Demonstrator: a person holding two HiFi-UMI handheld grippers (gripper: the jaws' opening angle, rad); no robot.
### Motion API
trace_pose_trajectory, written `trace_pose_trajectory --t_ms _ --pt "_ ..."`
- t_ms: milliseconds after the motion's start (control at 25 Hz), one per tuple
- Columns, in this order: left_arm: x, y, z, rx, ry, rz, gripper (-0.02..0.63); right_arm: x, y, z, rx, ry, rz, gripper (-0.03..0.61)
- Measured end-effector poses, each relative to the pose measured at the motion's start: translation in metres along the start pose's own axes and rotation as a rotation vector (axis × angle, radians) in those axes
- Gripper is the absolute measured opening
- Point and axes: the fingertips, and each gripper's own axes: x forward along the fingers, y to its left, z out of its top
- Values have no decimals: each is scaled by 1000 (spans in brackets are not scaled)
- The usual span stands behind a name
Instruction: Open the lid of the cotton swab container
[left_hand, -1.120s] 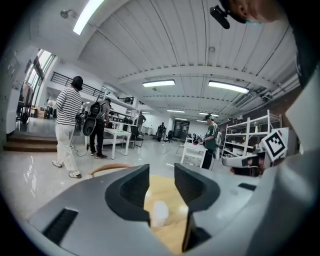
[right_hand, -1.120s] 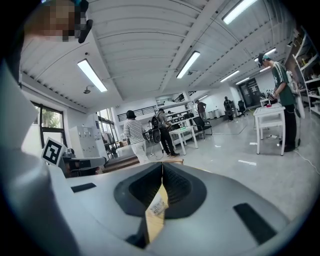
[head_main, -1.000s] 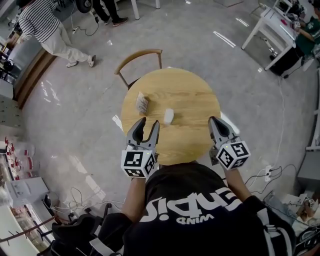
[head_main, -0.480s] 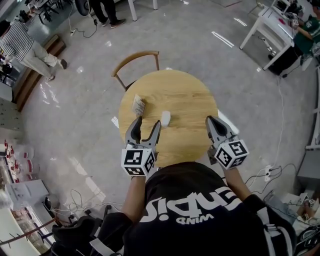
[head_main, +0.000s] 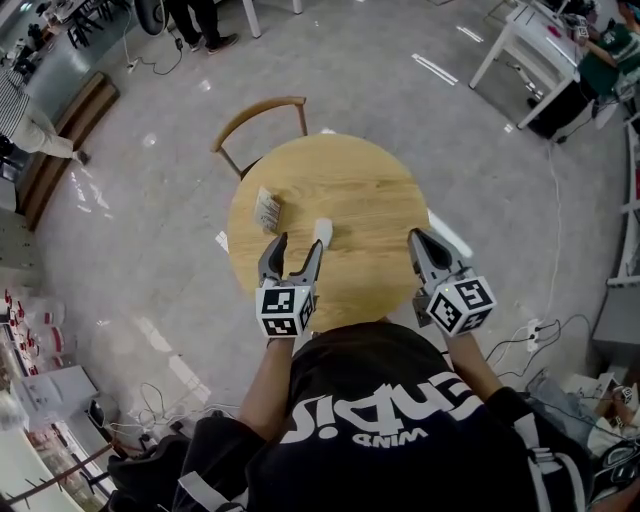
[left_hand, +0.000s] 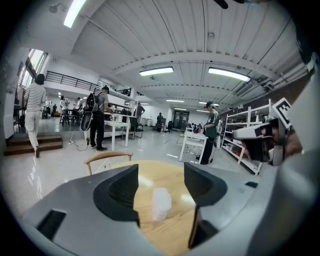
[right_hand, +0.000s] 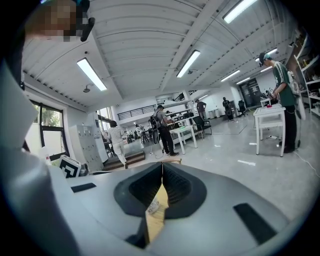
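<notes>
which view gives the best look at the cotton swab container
The left gripper view: the cotton swab container stands close, untouched, between the left gripper's jaws, which have just been opening. The head view shows only a small white shape on the table. The right gripper view doesn't show it.

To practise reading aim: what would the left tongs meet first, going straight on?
Probably the cotton swab container on the table. The left tongs, whose jaws have just been opening, frame it ahead, untouched; depth is unclear.
</notes>
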Motion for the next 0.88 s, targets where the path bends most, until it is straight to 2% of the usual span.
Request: trace_pose_trajectory --t_ms 200,880 --pt "20 -1 -32 -4 53 2 273 -2 -4 -2 3 3 -16 2" --pt "81 -2 -105 -15 188 23 273 -4 -14 -9 7 23 -29 2"
